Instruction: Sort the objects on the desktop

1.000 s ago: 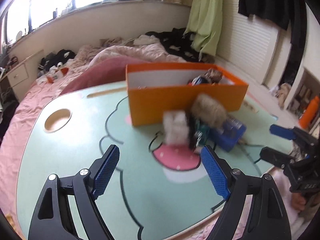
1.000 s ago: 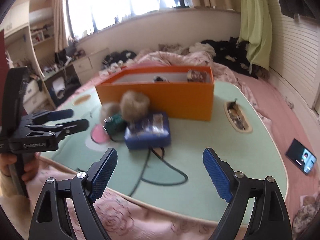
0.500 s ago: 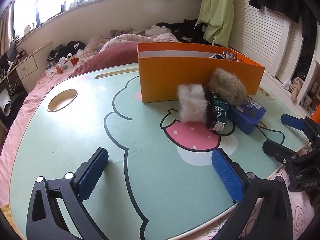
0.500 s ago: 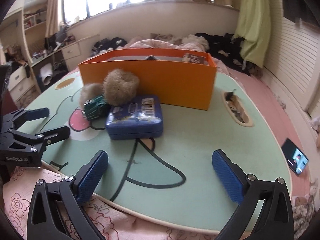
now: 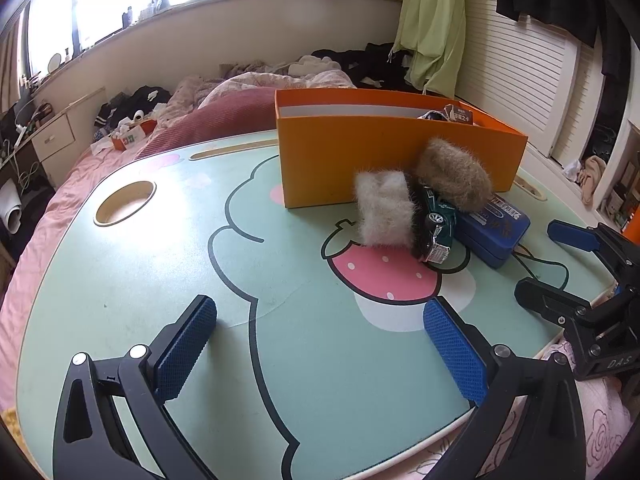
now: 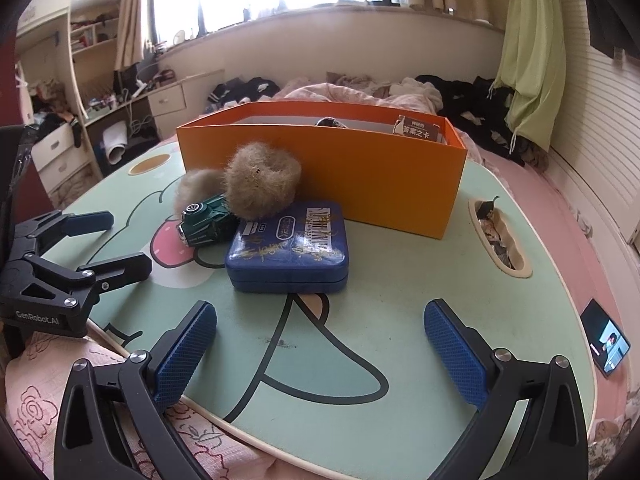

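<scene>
An orange box stands on the mint lap table. In front of it lie a white furry piece, a brown furry piece, a green toy car and a blue tin. My left gripper is open and empty over the table's near side, short of the white fur. My right gripper is open and empty, just in front of the blue tin. Each gripper shows in the other's view: the right gripper and the left gripper.
The box holds a card packet and a dark item. The table has a round cup hole and a side slot with small bits. A phone lies on the pink bedding at right. A bed with clothes lies behind.
Both grippers have dropped lower and moved in toward the objects; the blue tin and the furry pieces look nearer. Nothing on the table has moved. Both grippers stay open.
</scene>
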